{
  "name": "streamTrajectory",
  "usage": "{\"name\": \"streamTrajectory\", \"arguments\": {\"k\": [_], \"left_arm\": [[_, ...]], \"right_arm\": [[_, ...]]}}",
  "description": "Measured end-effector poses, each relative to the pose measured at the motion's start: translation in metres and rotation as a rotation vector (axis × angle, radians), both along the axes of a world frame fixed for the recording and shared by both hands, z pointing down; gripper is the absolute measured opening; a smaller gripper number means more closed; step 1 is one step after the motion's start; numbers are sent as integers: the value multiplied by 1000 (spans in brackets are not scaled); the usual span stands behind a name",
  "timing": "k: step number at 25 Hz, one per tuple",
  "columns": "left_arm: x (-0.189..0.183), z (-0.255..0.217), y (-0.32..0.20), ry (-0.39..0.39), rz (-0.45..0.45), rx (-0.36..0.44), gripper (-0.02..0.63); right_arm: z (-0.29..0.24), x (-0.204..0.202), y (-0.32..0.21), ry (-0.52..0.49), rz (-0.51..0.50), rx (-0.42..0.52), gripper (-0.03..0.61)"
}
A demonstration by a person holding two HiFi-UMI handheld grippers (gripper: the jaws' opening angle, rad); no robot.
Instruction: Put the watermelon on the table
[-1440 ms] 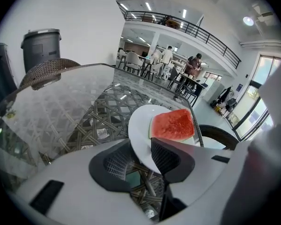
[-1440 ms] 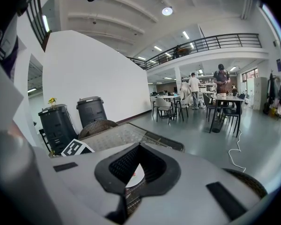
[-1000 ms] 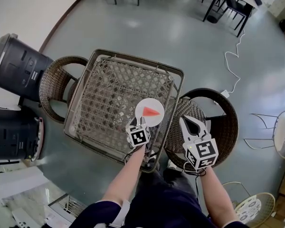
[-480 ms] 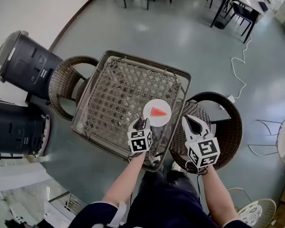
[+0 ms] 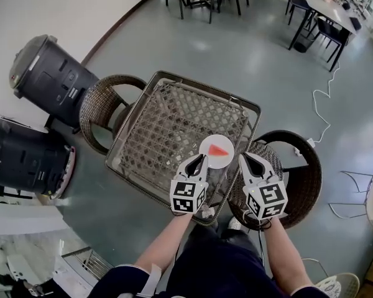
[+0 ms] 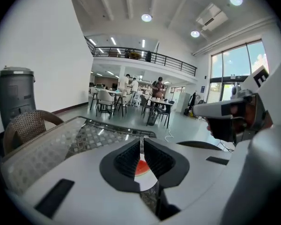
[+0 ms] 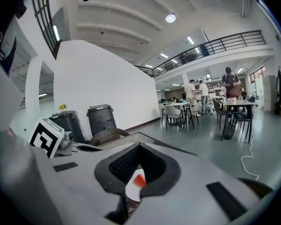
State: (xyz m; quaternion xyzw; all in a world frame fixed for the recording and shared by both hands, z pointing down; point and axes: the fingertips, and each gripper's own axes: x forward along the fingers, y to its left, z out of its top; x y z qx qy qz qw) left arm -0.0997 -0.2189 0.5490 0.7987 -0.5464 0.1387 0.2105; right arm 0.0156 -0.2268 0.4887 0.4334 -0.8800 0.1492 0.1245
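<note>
A red watermelon wedge (image 5: 219,149) lies on a small white plate (image 5: 216,151) near the front right corner of the wicker table (image 5: 168,123). My left gripper (image 5: 201,158) hovers just left of the plate. Its jaws have just been closing and now stand shut with nothing between them. In the left gripper view the wedge (image 6: 141,168) shows through the slit below the left gripper (image 6: 142,142). My right gripper (image 5: 242,157) hangs just right of the plate, shut and empty. The right gripper view shows the wedge (image 7: 139,181) past the right gripper (image 7: 139,146).
Wicker chairs stand at the table's left (image 5: 102,107) and right (image 5: 292,166). Two dark bins (image 5: 46,73) (image 5: 18,160) stand by the wall at the left. A white cable (image 5: 323,110) runs across the floor. More tables and chairs stand far back.
My left gripper has lifted up from the plate's near edge and its jaws have closed. The plate with the wedge stays on the table. The right gripper has shifted slightly.
</note>
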Motion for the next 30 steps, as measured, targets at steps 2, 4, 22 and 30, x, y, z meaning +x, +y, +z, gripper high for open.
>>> {"name": "streamTrajectory", "arguments": {"k": [2,4,22,30], "left_arm": [[3,-17,3,18,14,34,20],[7,-33,7,41,33,64,6],[29,-105,38,109,137,186,6],[32,-112,41,119,141,196,6]], "right_arm": [[-5,-4,1,-10,-9,9,2],[-8,-8,2,-17,-17,17,2],[-51,-34,18,-84,-85,116,2],[-59,-36,23,-90,-103,132,2]]}}
